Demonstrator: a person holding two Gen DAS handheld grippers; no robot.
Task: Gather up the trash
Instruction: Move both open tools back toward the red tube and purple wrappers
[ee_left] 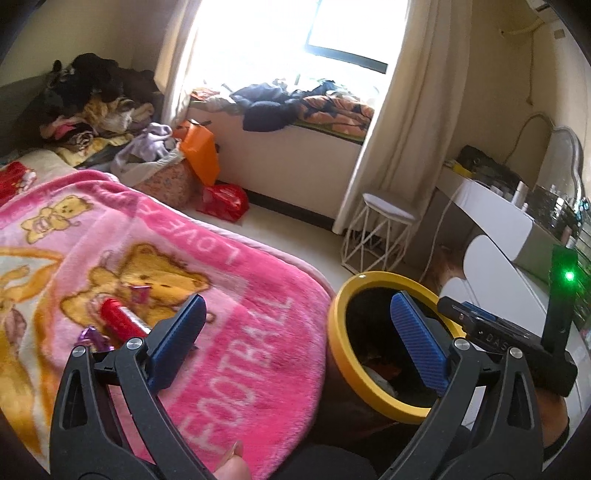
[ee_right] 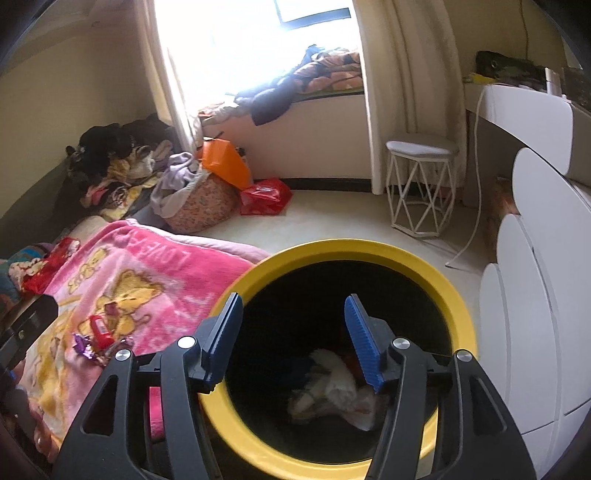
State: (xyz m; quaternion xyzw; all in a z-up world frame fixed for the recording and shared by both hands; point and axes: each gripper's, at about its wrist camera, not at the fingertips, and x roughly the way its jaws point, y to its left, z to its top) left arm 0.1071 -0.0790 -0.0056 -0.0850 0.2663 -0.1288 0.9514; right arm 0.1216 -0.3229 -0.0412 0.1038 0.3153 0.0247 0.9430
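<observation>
Both tools empty and apart, right tool [ee_right: 293, 339] over yellow-rimmed bin [ee_right: 458, 291], crumpled contents [ee_right: 332, 395] dim and blurred.

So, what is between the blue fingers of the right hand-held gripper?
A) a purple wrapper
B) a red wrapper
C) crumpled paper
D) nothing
D: the right hand-held gripper is open and empty above the yellow-rimmed bin; the crumpled paper lies down inside.

A home bedroom, clearly: a bed under a pink teddy-bear blanket [ee_left: 155, 258] at lower left, clothes [ee_left: 92, 99] heaped at upper left, curtains [ee_left: 402, 122] framing the bright window [ee_left: 295, 33] up top, a mirrored dressing surface [ee_left: 495, 210] at right.
</observation>
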